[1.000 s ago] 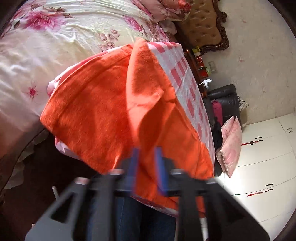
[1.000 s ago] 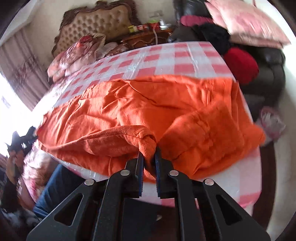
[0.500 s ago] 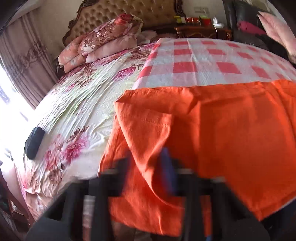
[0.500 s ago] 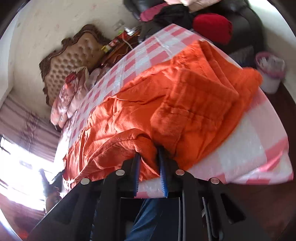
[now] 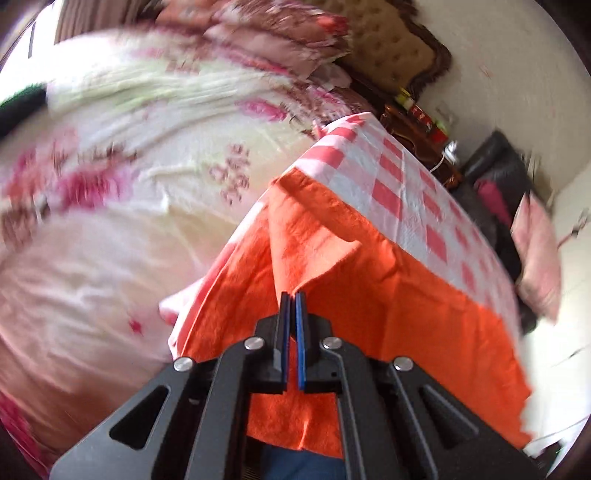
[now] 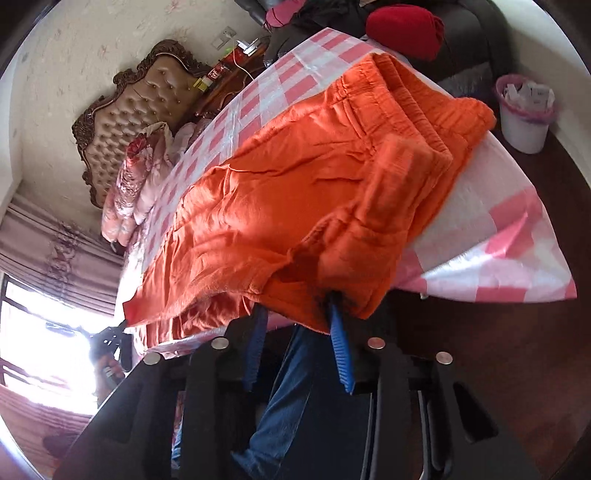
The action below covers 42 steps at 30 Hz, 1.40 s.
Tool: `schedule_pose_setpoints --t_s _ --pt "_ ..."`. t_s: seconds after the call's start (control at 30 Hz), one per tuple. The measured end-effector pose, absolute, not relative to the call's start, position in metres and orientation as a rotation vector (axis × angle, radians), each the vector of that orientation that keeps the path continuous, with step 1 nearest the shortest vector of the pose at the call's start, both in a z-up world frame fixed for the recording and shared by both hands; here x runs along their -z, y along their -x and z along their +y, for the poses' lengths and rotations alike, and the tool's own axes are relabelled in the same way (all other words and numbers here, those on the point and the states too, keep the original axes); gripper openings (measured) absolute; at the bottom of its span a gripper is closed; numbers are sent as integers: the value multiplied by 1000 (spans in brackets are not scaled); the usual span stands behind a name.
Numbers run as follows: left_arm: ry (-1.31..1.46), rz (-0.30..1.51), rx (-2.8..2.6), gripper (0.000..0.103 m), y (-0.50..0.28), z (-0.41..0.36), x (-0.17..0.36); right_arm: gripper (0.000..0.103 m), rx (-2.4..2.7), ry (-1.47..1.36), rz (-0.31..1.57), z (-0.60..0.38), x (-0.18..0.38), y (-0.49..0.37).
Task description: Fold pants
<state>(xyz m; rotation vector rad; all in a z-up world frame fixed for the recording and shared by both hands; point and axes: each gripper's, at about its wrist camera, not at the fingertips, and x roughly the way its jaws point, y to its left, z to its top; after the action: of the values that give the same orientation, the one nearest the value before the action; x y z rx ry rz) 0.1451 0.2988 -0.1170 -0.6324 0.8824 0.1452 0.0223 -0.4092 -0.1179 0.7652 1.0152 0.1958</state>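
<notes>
My left gripper point(image 5: 291, 295) has its blue pads pressed together on a raised fold of the orange pants point(image 5: 369, 295), pinched right at the tips. My right gripper point(image 6: 297, 314) is opening, its two pads standing wide apart; the drooping hem of the pants hangs between them, brushing the right-hand pad, and nothing presses on it.

Directly below both claws I see one leg in blue jeans point(image 6: 284, 398), close against the table edge. The pants lie spread over one red-and-white checked tablecloth point(image 5: 406, 192), ahead of both claws, their near edge hanging over the table's rim.

To the right of the right claw, beyond the cloth's corner, stands one white waste bin point(image 6: 524, 122) with a pink liner on the dark floor. To the left of the left claw lies one floral bedspread point(image 5: 129, 184), blurred. Farther off I count one tufted brown headboard point(image 6: 129, 114), folded floral quilts point(image 6: 136, 177) below it, and one red cushion point(image 6: 406, 29) on a dark sofa.
</notes>
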Motion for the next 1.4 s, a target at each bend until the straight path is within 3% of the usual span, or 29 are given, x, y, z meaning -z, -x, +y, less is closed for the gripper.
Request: schedule_pose_setpoints --t_s 0.03,0.27,0.5,0.7,0.73,0.8,0.87,1.17,1.2,1.3,1.4 --pt "644 884 -146 3 -144 301 120 99 -188 -805 991 -415 116 -16" --pt "701 865 -105 3 -140 305 128 99 -105 -943 943 -446 131 -10" --pt "864 830 -20 3 -133 323 136 83 47 -997 935 -448 148 -14" --pt "901 821 -3 3 -131 329 139 80 70 -1118 916 -443 182 -13" --pt "909 821 -2 2 -130 330 140 78 69 -1138 903 -443 184 -12" --pt "917 823 -3 2 -129 332 142 32 33 -1136 873 -440 181 -16" --pt "919 819 -2 2 -128 334 140 15 37 -1090 869 -439 174 -18" --pt "938 857 -9 2 -133 338 134 11 -37 -978 813 -439 107 -33" --pt "960 871 -14 6 -133 338 137 11 -36 -965 815 -438 106 -34" --pt "1049 882 -18 34 -130 343 151 11 -33 -950 833 -439 108 -30" --pt "1099 868 -10 34 -128 347 159 13 -24 -942 855 -438 116 -29"
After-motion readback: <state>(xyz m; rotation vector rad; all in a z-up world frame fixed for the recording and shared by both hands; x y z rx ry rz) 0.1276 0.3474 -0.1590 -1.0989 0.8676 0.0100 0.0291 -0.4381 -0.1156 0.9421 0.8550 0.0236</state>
